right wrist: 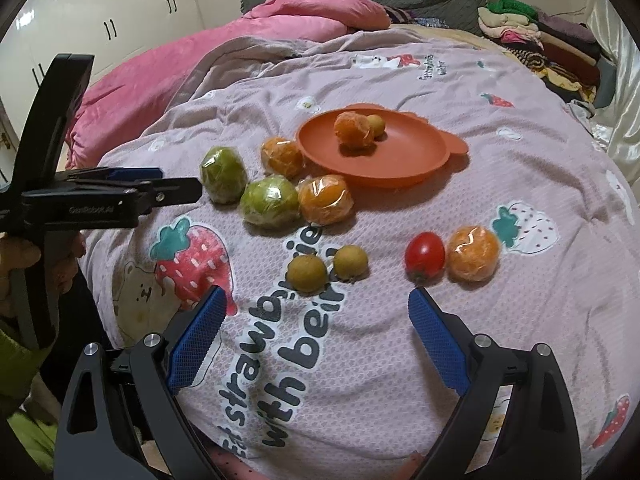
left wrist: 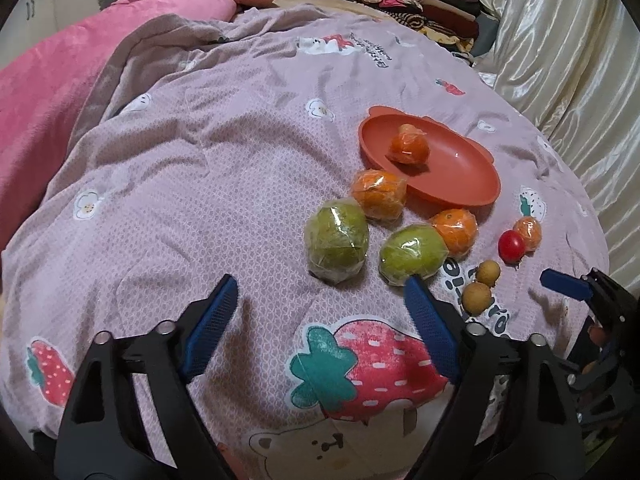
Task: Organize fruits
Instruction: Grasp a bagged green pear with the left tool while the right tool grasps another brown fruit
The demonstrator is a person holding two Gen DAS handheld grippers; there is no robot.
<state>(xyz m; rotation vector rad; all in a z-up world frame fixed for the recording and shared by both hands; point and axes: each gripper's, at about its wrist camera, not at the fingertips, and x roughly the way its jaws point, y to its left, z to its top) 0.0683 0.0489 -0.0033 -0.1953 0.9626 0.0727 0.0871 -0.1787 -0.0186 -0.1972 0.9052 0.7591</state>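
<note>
On the pink printed quilt lies an orange plate (left wrist: 480, 196) (right wrist: 320, 160) that holds a wrapped orange (right wrist: 354, 128) and a small longan (right wrist: 376, 122). Two wrapped green fruits (left wrist: 336, 240) (left wrist: 412, 254) lie just beyond my left gripper (left wrist: 320, 280), which is open with nothing between its pads. Wrapped oranges (left wrist: 378, 194) (left wrist: 456, 232) lie between them and the plate. My right gripper (right wrist: 317, 292) is open and empty, low over the quilt, just short of two longans (right wrist: 308, 274) (right wrist: 351, 263). To their right lie a red tomato (right wrist: 425, 256) and another wrapped orange (right wrist: 474, 254).
A pink duvet (left wrist: 60, 92) is heaped at the far left of the bed. Folded clothes (left wrist: 420, 4) are stacked at the far right beside a shiny cream curtain (left wrist: 560, 60). A hand (right wrist: 16, 264) holds the left gripper's handle. White wardrobe doors (right wrist: 100, 8) stand behind.
</note>
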